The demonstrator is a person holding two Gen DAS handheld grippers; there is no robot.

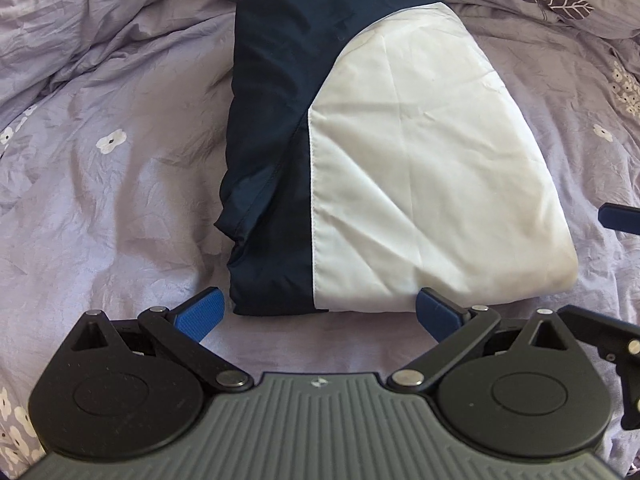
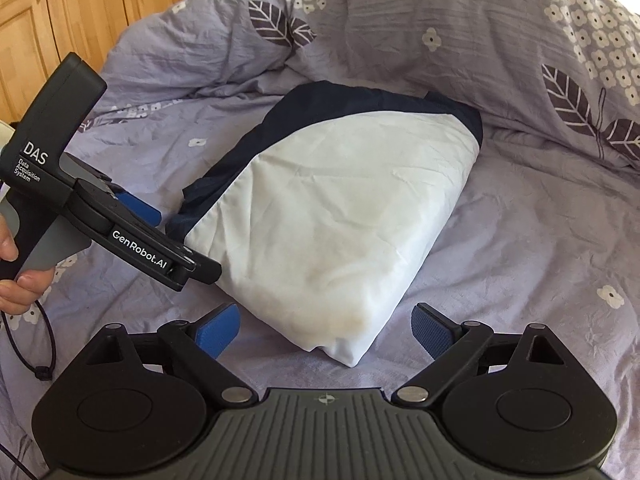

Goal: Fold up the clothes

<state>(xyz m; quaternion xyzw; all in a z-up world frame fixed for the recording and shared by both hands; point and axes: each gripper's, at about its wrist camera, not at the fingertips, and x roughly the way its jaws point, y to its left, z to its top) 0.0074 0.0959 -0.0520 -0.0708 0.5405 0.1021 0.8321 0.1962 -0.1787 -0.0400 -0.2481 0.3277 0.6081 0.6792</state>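
A folded navy and white garment [image 1: 380, 168] lies flat on the purple bedspread [image 1: 120, 208]. My left gripper [image 1: 320, 314] is open, its blue fingertips just in front of the garment's near edge, holding nothing. In the right wrist view the same garment [image 2: 332, 220] lies ahead, its near white corner between the open blue fingertips of my right gripper [image 2: 326, 332], which holds nothing. The left gripper's body [image 2: 100, 208] shows at the garment's left edge in that view. A blue fingertip [image 1: 620, 218] of the right gripper shows at the right edge of the left wrist view.
The crumpled purple duvet with leaf and flower print [image 2: 520, 60] rises behind and to the right of the garment. A wooden wardrobe [image 2: 60, 8] stands at the far left. A hand [image 2: 16, 272] and a black cable [image 2: 40, 344] show at the left edge.
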